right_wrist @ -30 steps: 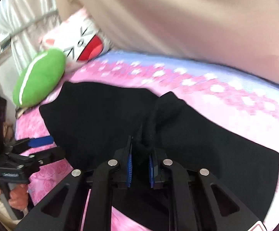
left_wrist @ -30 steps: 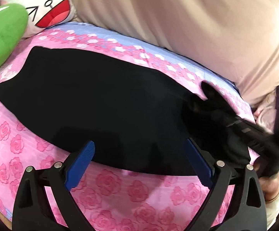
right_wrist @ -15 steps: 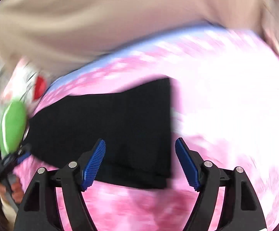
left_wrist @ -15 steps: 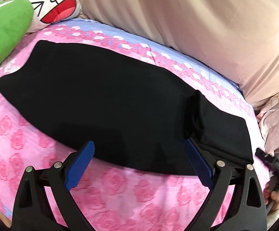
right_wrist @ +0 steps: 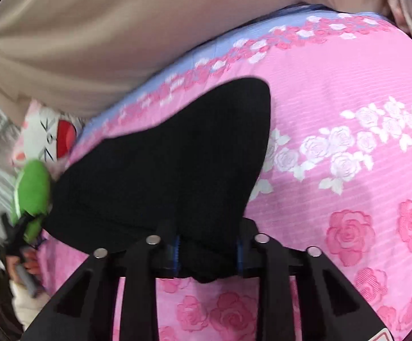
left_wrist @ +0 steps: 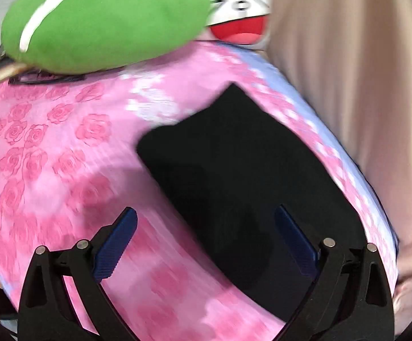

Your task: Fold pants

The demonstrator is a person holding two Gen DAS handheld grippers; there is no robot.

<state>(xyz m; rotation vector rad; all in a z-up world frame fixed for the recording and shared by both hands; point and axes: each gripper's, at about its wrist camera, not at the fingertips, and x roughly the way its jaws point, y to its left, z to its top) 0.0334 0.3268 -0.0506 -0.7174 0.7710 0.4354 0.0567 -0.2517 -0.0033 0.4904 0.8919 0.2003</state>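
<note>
The black pants [left_wrist: 234, 176] lie flat on the pink rose-print bedspread [left_wrist: 49, 147]. My left gripper [left_wrist: 206, 241] is open and empty, hovering over the near edge of the pants at their left end. In the right wrist view the pants [right_wrist: 171, 164] stretch away to the left, and my right gripper [right_wrist: 208, 255] has its blue pads closed on a bunch of black fabric at the near right edge. The left gripper shows small at the far left of that view [right_wrist: 15, 236].
A green plush pillow [left_wrist: 106, 20] and a white cartoon-face cushion [left_wrist: 240, 14] lie at the left end of the bed. A beige curtain [left_wrist: 348, 71] hangs along the far side. The bedspread [right_wrist: 348, 142] extends right of the pants.
My right gripper, open half a second ago, has closed on the near right edge of the pants. My left gripper has swung left toward the green pillow end, still open.
</note>
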